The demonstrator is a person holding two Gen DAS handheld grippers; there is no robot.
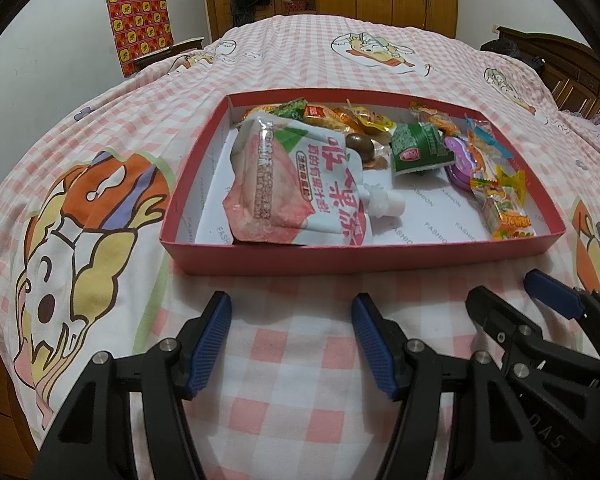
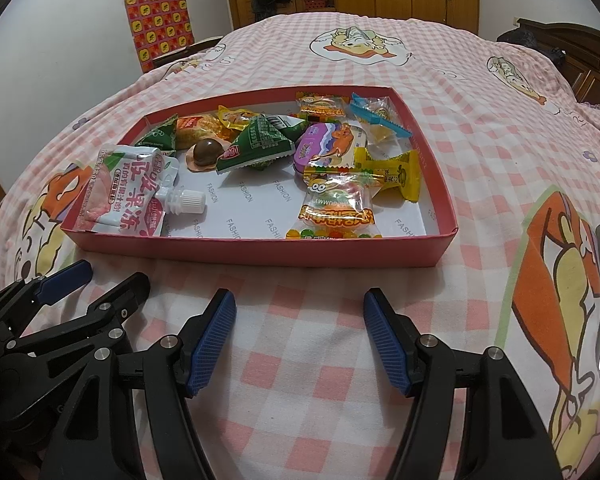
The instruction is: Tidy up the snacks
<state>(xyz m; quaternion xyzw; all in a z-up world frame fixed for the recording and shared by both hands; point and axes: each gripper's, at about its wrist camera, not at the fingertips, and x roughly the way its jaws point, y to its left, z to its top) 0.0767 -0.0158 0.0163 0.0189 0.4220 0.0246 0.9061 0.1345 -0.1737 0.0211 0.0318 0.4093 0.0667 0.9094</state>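
Red cardboard tray (image 2: 260, 250) lies on the checked bed (image 2: 308, 360), holding the snacks, with the jelly pouch (image 2: 128, 188) in its near-left corner, while the left tongs (image 1: 291, 340) and right tongs (image 2: 299, 340) hover just before it, both wide open and empty.

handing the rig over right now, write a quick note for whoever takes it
Left gripper: open, empty, over the bedspread in front of the red box.
Right gripper: open, empty, beside the left one.
Snacks: all those in view lie in the box: jelly pouch at its left end, green packet and chocolate ball mid-back, gummy bags and yellow candy to the right.
Done: nothing lies loose on the bedspread.
Left: the snacks sit jumbled; sorting looks undone.
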